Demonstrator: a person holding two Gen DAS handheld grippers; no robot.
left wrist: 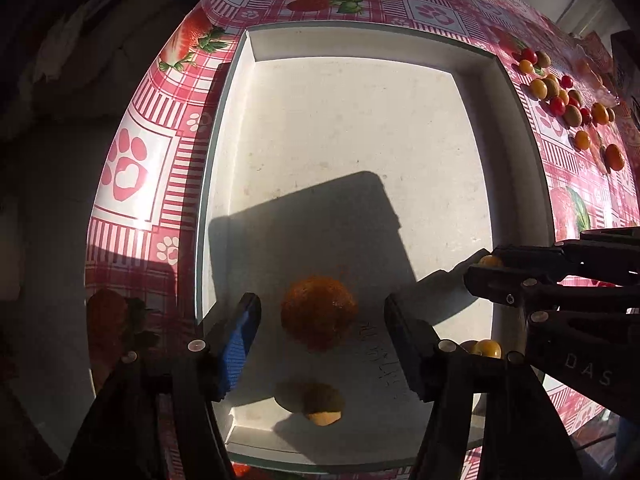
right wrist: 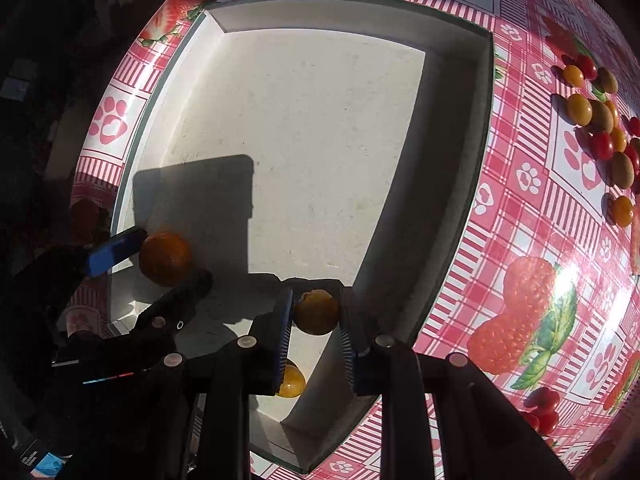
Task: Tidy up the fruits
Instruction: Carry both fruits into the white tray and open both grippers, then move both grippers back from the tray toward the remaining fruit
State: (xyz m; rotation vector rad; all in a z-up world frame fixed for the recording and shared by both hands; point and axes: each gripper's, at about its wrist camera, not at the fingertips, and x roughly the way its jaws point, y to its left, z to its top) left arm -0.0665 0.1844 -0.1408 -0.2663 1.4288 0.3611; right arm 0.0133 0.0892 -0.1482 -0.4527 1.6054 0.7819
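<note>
Two small round orange fruits, light and soft: left gripper (left wrist: pixel 322 322) jaws stand open around one (left wrist: pixel 318 312); right gripper (right wrist: pixel 316 320) pinches another (right wrist: pixel 316 312) across its middle.

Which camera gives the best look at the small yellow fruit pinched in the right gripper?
The right wrist view: the small yellow fruit sits centred between that gripper's ribbed fingers. The left wrist view shows only a sliver of it, mostly hidden by the black fingers.

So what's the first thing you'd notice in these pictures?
The big white tray fills the middle of a pink strawberry-and-paw tablecloth. Inside it, an orange fruit lies between the open fingers of the left claw, while the right claw grips a small yellow fruit over the tray's corner. A bright pile of little fruits waits on the cloth beside the tray.
</note>
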